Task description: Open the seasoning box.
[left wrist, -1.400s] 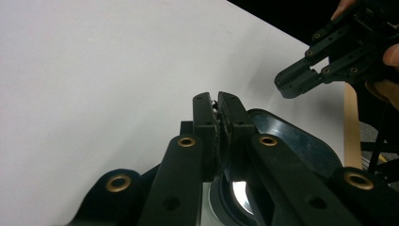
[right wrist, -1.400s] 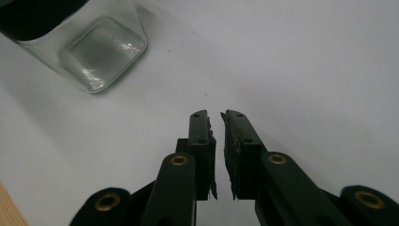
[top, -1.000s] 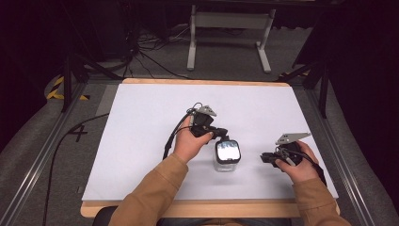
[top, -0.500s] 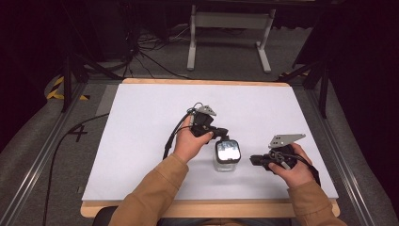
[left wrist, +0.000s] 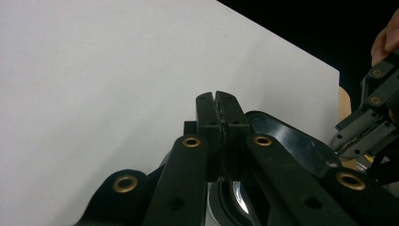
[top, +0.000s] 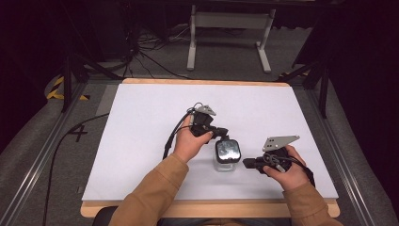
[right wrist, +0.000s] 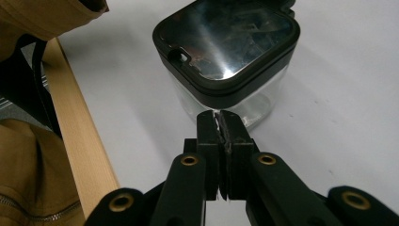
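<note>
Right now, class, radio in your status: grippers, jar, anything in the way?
Left gripper shut, at jar's lid. Right gripper shut, empty, just short of jar. Lid on. White table bare around it.

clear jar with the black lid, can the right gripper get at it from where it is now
Probably yes: the right gripper, jaws shut, points straight at the jar with bare white table between. It would have to open first.

a white-topped table (top: 141, 141) with a wooden edge carries one clear, dark-lidded jar (top: 227, 154), seemingly empty.
</note>
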Tool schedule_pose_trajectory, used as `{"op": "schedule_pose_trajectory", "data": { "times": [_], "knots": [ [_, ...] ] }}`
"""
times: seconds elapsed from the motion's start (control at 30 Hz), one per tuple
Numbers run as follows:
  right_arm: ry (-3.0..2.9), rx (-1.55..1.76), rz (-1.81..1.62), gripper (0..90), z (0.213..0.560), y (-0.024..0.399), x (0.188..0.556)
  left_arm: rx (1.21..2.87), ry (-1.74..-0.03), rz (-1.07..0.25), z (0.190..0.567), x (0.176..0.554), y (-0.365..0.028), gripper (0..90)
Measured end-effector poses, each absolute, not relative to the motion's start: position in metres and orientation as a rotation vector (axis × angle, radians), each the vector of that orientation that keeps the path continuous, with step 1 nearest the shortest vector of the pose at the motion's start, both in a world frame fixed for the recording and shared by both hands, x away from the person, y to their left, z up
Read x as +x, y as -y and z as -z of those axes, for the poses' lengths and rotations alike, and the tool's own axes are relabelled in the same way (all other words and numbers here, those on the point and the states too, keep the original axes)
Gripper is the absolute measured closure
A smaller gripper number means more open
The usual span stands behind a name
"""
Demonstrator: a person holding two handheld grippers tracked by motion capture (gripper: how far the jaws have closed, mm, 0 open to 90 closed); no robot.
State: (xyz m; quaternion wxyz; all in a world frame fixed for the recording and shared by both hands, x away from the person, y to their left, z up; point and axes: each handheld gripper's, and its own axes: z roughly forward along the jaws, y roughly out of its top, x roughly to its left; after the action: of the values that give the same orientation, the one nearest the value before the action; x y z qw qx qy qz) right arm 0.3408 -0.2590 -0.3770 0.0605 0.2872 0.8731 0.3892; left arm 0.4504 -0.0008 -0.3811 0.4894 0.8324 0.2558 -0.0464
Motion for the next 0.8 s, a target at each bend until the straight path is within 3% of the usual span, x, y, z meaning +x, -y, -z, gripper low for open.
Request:
{"op": "schedule_pose_trajectory", "data": {
  "times": [0.8],
  "knots": [
    [-2.598, 0.842, -1.25, 89.6, 0.3758, 0.2503, 0.3395, 2.02, -0.627, 0.109, 0.3812, 0.4494, 0.0012, 89.6]
  ]
}}
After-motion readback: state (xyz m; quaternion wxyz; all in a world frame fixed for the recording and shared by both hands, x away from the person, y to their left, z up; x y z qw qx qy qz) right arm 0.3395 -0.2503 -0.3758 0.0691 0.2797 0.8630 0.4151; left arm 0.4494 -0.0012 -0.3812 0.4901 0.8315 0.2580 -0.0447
